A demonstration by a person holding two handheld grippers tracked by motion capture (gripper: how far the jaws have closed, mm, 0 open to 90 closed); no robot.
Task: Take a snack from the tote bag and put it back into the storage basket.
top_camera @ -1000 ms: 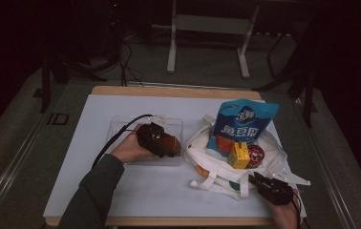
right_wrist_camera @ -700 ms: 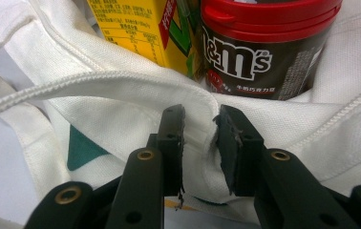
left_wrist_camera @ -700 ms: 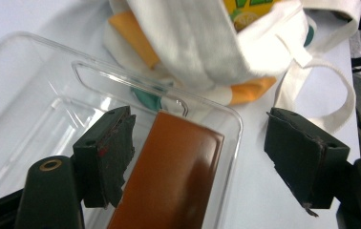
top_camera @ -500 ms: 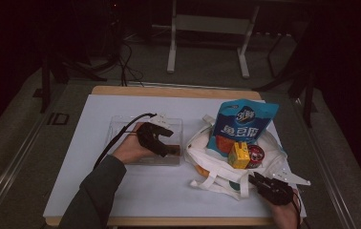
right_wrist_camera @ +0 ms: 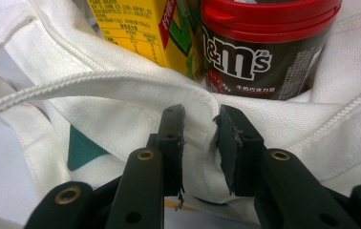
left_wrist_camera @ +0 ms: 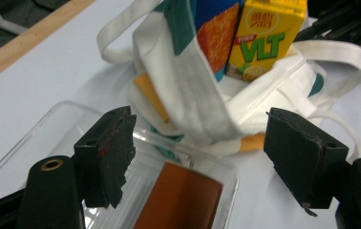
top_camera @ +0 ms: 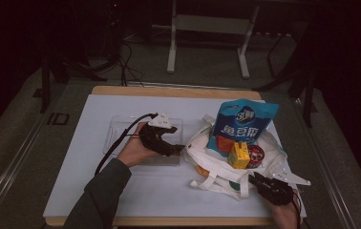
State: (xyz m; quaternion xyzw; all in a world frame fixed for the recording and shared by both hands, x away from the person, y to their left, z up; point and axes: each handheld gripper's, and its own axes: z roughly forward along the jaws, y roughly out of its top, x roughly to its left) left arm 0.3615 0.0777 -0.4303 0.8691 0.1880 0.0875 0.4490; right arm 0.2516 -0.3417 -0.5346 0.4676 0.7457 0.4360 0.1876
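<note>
left gripper has lost the brown thing it carried, jaws now wide over the clear tray. right gripper pinches the tote bag rim (soft, floppy, loaded), so i grip hem, not contents.

Table: wooden table under a white sheet.
On it: clear tray, white tote bag.

Dim room, lit surface only.
High view dark at edges, slightly soft; both gripper views bright, sharp, mild close-range blur.
</note>
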